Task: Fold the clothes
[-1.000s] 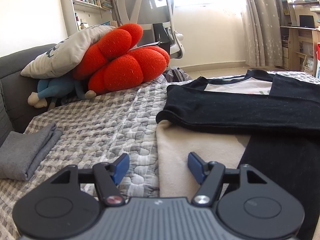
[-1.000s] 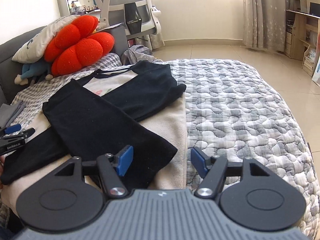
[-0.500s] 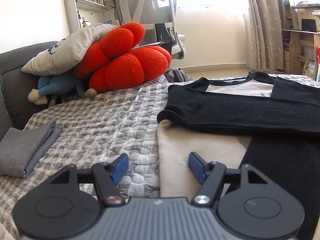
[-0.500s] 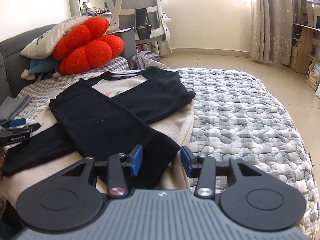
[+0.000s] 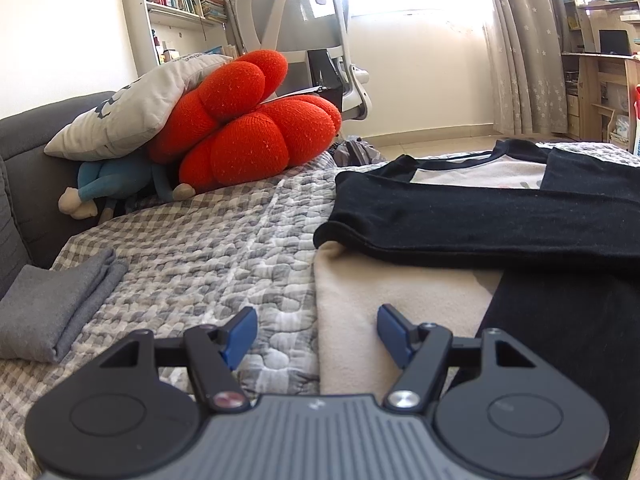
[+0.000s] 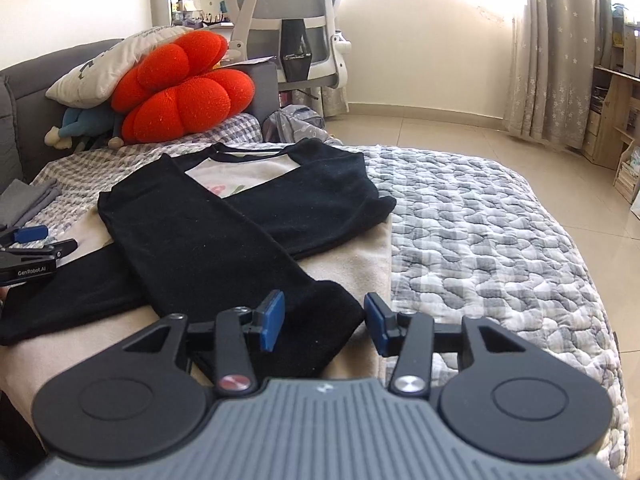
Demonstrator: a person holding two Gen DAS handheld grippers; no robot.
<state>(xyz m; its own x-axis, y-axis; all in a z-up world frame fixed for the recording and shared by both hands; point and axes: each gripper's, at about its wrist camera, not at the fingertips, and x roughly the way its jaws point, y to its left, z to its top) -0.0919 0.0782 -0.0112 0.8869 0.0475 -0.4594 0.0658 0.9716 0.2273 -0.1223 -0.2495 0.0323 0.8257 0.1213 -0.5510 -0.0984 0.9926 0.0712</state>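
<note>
While left tongs (image 5: 312, 334) stay wide, right tongs (image 6: 322, 322) reopening over black sleeve (image 6: 240, 264).

One readable label on my screens

I read "GenRobot.AI" in white on the black body of the left gripper (image 6: 30, 240); the grey pillow's (image 5: 132, 112) dark print stays illegible.

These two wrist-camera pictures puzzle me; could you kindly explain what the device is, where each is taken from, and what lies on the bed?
A person holds a two-fingered claw in each hand, each with a camera looking along its fingers. The left view shows the left claw open over the quilted bed, holding nothing. The right view shows the right claw, its jaws opening, with the black sleeve end lying between them, not pinched. On the bed lie a black-and-cream shirt with sleeves folded across it, a folded grey cloth, a red cushion and a pillow.
</note>
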